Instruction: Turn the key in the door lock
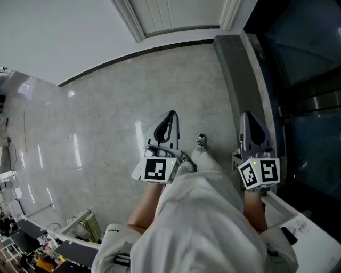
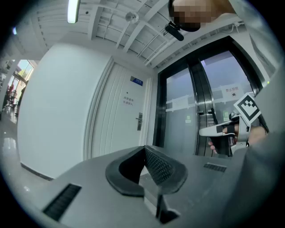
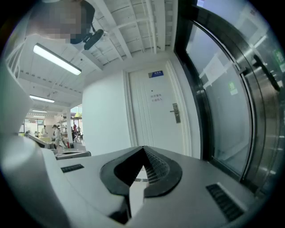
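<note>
A white door [image 3: 156,116] stands some way ahead, with a metal handle and lock plate [image 3: 176,112] on its right side. The left gripper view shows the same door [image 2: 118,120] and lock plate [image 2: 140,121], small and distant. No key can be made out at this range. My left gripper [image 2: 144,148] is shut with its pads meeting and nothing between them. My right gripper [image 3: 143,148] is shut and empty too. In the head view the left gripper [image 1: 171,114] and the right gripper [image 1: 246,115] are held side by side over the floor, both pointing toward the door [image 1: 176,16].
A dark-framed glass wall [image 3: 231,98] with glass doors runs along the right. Pale polished stone floor [image 1: 106,117] lies between me and the door. A white wall [image 2: 58,116] stretches to the left of it. Counters and people [image 3: 55,133] show far off on the left.
</note>
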A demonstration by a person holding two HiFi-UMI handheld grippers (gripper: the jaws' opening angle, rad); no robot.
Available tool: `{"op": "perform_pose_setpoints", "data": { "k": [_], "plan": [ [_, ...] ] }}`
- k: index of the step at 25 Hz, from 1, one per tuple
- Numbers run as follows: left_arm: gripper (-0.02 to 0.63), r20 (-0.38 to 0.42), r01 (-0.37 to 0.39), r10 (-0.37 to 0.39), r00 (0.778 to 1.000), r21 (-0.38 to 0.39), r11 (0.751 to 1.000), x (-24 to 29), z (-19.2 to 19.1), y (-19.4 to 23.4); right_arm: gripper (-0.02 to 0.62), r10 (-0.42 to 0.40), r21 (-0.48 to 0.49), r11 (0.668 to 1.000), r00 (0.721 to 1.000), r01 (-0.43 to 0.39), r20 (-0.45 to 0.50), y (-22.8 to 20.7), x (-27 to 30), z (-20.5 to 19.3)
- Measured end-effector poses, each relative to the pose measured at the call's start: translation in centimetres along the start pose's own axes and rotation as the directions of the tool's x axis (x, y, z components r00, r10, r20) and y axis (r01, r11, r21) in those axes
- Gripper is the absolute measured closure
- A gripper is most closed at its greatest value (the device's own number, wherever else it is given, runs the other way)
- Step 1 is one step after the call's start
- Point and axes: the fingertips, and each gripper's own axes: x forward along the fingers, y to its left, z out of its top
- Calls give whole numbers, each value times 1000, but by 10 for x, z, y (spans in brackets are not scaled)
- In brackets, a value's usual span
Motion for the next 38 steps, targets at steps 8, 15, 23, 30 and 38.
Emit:
{"op": "perform_pose_setpoints", "data": {
  "k": [8,15,23,30,38],
  "plan": [
    [600,-20,-14,14,1000,9,1000,-60,2,-21,595,62,-47,997,998,-61,18,38,-28,4],
    [600,-28,-16,17,999,28,999,-56,-3,-81,595,71,-149,987,997,-65,37,11,-74,13],
    [600,-56,54,-52,997,50,997,-29,-9,-202,595,-3,-182,983,1000,1,-11,-90,-140,-9],
    [600,-39,-53,56,998,69,996,-36,-17,-240,595,65,-125,990,998,-64,6,-133,-163,-18],
    [600,11,-173,172,985,32,984,-57,-11,-233,595,255,-130,961,962,-242,93,-103,-171,1]
  ]
}}
